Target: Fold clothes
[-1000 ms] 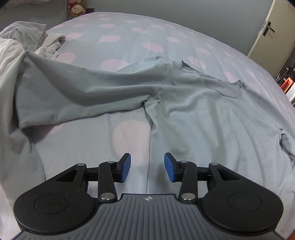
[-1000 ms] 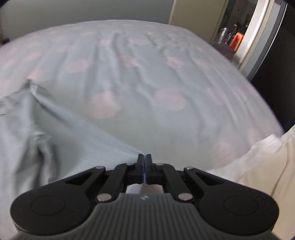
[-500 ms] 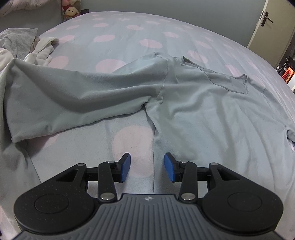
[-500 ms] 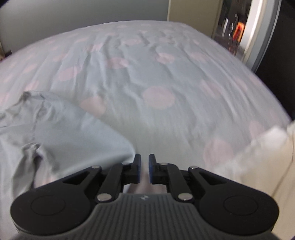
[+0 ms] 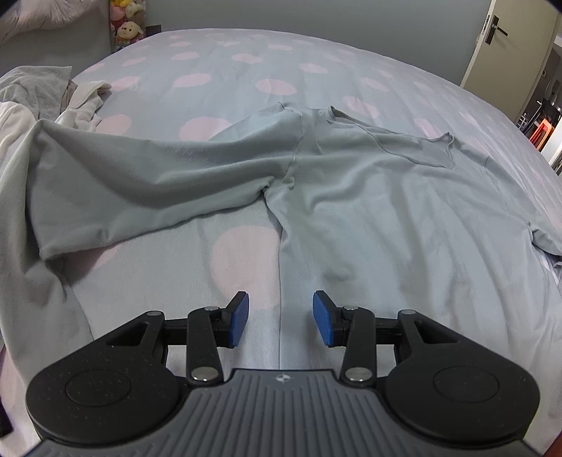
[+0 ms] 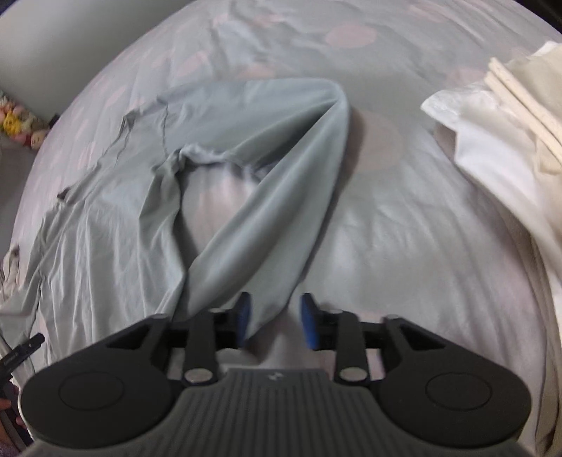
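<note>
A grey-blue long-sleeved shirt (image 5: 368, 197) lies spread on the bed, one sleeve (image 5: 140, 182) stretched out to the left. My left gripper (image 5: 281, 318) hovers open over the shirt's side edge, with nothing pressed between its blue pads. In the right wrist view the other sleeve (image 6: 281, 211) lies folded back across the shirt (image 6: 105, 228), its near end reaching between the pads. My right gripper (image 6: 272, 320) is opening, its jaws apart; the left pad touches the sleeve end, the right pad stands clear of it.
The bed cover (image 5: 246, 70) is pale blue with pink dots. A heap of white and grey clothes (image 5: 42, 102) lies at the left. Folded cream and white garments (image 6: 498, 116) sit to the right. Plush toys (image 5: 126, 28) and a door (image 5: 491, 42) stand beyond the bed.
My right gripper let go of the sleeve end, its jaws parting, and swung round so the shirt now fills its view. The left gripper stayed open and almost still.
</note>
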Demonstrator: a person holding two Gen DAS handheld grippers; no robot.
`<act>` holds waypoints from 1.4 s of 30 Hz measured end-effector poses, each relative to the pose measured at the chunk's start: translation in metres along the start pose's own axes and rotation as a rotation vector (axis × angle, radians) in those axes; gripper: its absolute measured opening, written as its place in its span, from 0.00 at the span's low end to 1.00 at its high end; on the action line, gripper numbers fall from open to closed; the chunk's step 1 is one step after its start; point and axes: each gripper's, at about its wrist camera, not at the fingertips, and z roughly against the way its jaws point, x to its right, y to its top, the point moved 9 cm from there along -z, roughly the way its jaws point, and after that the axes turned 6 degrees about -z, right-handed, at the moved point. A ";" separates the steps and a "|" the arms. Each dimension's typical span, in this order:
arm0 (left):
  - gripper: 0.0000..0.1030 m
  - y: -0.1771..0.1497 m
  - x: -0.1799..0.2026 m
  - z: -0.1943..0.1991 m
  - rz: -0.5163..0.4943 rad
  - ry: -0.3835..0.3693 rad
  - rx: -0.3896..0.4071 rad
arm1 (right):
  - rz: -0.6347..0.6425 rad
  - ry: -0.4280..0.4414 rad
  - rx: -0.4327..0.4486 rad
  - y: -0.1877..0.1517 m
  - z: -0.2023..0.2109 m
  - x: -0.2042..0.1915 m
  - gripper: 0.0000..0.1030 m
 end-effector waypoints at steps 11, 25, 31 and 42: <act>0.37 -0.002 -0.005 0.015 0.041 -0.004 0.028 | 0.062 -0.039 -0.001 -0.015 0.009 -0.013 0.08; 0.37 0.000 -0.003 0.021 0.050 -0.022 0.047 | 0.054 -0.239 0.210 0.066 0.125 0.048 0.07; 0.37 0.001 -0.005 0.018 0.057 -0.019 0.042 | 0.086 -0.333 0.257 0.116 0.164 0.061 0.07; 0.37 0.006 -0.003 0.013 0.063 -0.033 0.044 | 0.048 -0.481 0.225 0.166 0.169 0.126 0.07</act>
